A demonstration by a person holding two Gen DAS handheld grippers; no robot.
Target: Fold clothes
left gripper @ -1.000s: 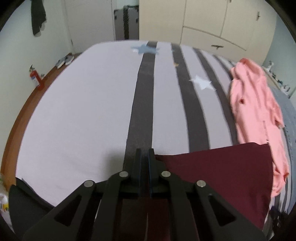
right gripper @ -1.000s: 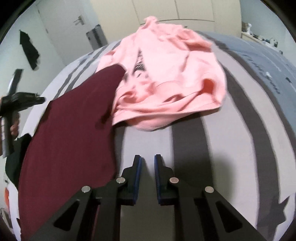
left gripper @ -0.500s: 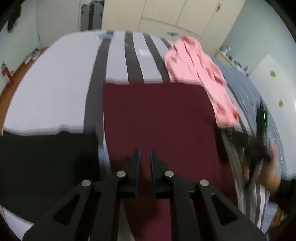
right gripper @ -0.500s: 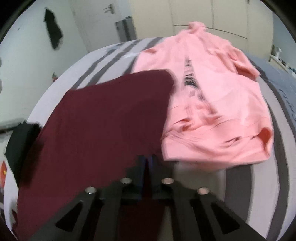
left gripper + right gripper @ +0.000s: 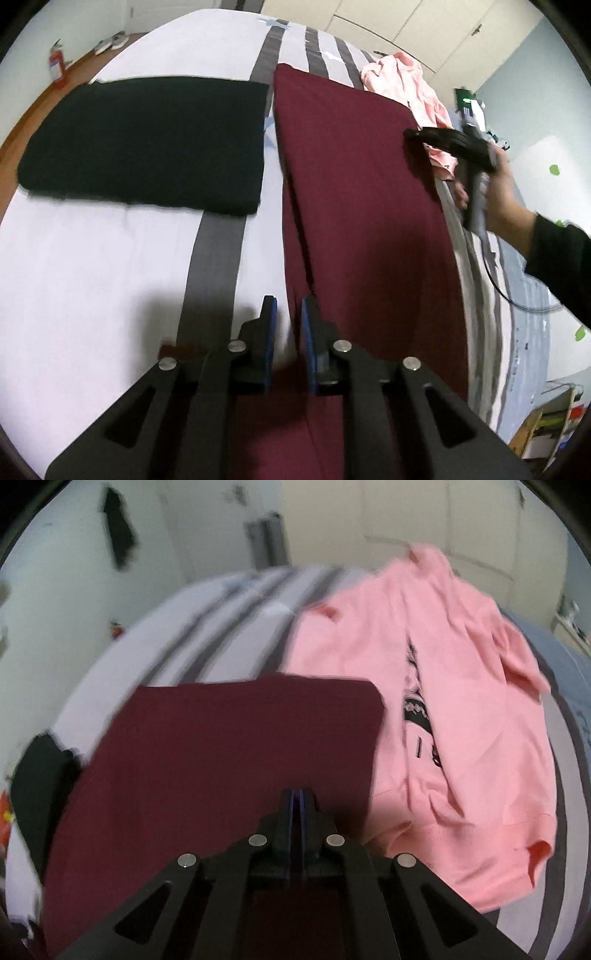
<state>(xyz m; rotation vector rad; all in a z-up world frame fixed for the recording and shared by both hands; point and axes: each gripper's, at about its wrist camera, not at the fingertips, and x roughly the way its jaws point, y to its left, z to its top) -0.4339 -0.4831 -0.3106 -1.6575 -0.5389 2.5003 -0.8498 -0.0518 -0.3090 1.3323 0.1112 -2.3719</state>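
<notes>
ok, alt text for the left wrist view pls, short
The open left gripper hovers at the near edge of a maroon garment spread on a striped bed. A folded black garment lies left; the right gripper reaches in.

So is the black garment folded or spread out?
Folded. The black garment lies flat on the bed as a neat rectangle with straight edges, left of the maroon garment; no sleeves show.

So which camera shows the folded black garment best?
The left wrist view. There the folded black garment lies in full on the striped bed cover, left of the maroon garment, all edges visible. The right wrist view shows only a blurred dark corner at the left edge.
</notes>
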